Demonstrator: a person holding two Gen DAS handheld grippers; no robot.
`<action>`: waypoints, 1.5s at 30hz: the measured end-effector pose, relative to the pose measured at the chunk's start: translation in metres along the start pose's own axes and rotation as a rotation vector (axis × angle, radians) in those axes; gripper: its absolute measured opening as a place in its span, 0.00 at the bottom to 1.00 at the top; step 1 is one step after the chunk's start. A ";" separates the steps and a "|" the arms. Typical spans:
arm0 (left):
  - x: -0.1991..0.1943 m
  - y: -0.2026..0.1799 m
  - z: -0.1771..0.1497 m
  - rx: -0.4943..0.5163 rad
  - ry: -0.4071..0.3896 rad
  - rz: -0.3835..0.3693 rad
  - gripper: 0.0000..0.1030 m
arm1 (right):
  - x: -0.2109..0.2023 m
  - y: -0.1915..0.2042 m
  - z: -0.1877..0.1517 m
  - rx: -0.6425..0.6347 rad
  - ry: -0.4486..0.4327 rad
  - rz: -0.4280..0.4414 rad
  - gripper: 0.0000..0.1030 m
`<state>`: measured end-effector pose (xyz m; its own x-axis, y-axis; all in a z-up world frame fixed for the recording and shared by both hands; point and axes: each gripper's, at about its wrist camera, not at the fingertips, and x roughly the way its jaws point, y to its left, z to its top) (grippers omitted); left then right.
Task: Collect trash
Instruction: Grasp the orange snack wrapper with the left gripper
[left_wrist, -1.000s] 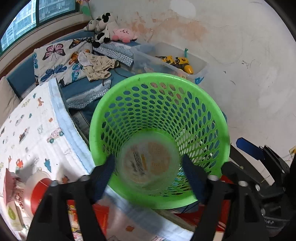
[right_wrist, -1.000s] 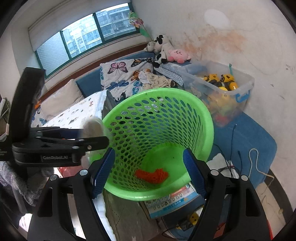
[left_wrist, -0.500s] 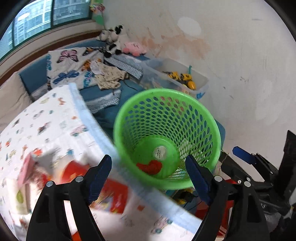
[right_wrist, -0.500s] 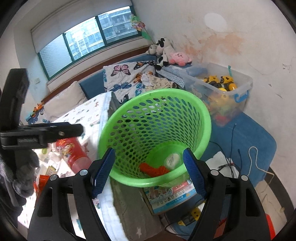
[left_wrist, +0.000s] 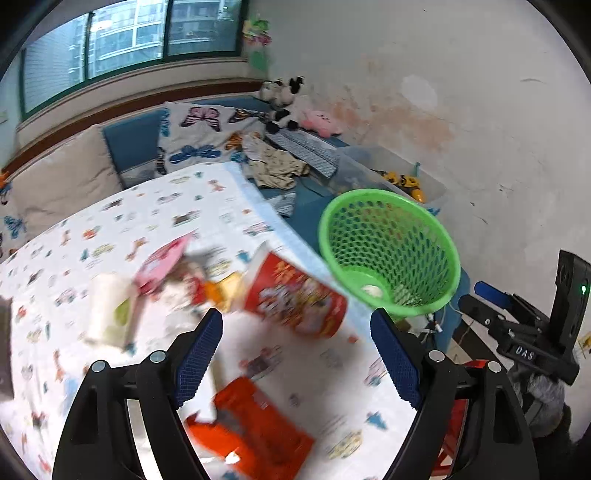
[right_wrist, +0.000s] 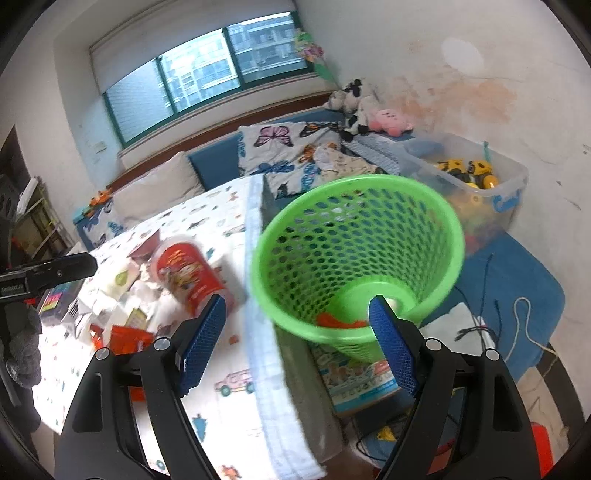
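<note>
Both tools gape empty, left tool (left_wrist: 296, 347) wide, right tool (right_wrist: 295, 334) opening. Blurred wrappers (left_wrist: 255, 424) litter the tabletop (left_wrist: 155, 218); green basket (right_wrist: 354, 206) holds orange scrap (right_wrist: 338, 322).

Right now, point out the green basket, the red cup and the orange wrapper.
green basket (right_wrist: 295, 221): right wrist view, on its near mesh wall.
red cup (right_wrist: 188, 275): right wrist view, mid side of the printed body, lying tipped.
orange wrapper (left_wrist: 255, 432): left wrist view, centre of the blurred packet.
</note>
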<state>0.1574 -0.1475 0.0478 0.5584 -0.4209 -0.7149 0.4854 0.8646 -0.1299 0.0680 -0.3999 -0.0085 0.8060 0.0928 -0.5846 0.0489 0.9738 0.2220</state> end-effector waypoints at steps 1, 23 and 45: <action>-0.002 0.004 -0.005 -0.006 0.001 0.006 0.77 | 0.002 0.005 -0.001 -0.009 0.004 0.006 0.77; 0.002 0.031 -0.119 -0.276 0.128 0.071 0.76 | 0.020 0.040 -0.012 -0.062 0.051 0.079 0.78; 0.028 0.037 -0.133 -0.383 0.114 0.078 0.17 | 0.050 0.066 -0.016 -0.131 0.102 0.165 0.78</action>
<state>0.1014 -0.0907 -0.0688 0.4950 -0.3359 -0.8014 0.1474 0.9413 -0.3036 0.1020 -0.3277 -0.0354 0.7323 0.2672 -0.6264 -0.1611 0.9617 0.2219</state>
